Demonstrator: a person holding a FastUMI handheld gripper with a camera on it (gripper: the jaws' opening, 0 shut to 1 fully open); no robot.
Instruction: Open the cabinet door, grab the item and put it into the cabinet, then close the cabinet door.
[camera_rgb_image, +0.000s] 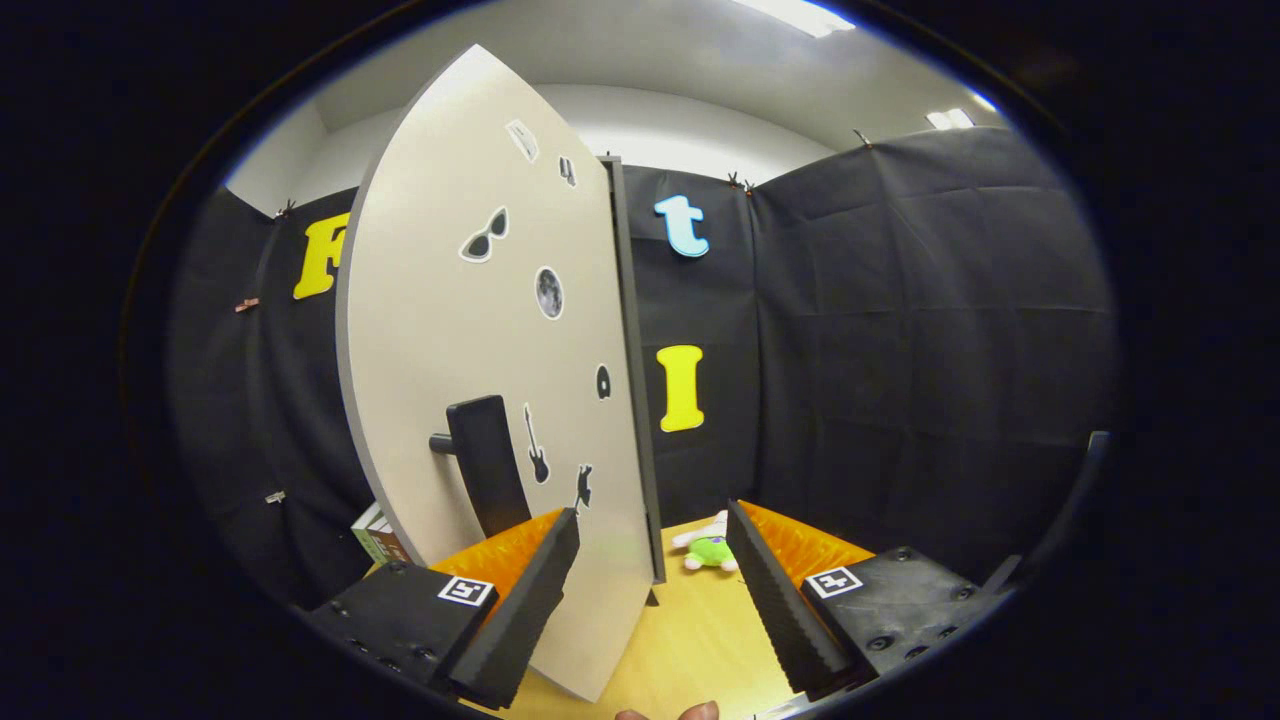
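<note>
Cabinet door (480, 330) swung open, edge-on between fingers, handle (487, 462) just ahead of left finger; opening step looks done

Hand-held gripper (650, 590) spread wide, holding nothing

Item, small green plush toy (711, 551), lies on desk (690, 640) beyond fingers, past door edge, ungrasped

Left: grab toy, place in cabinet, close door

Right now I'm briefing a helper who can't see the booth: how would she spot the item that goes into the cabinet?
Start at the tall pale grey cabinet door with stickers, swung open between the open claw's fingers. Just past its edge, beyond the fingers, a small green and white plush toy lies on the yellow wooden tabletop. It is the one soft, bright green thing there.
</note>
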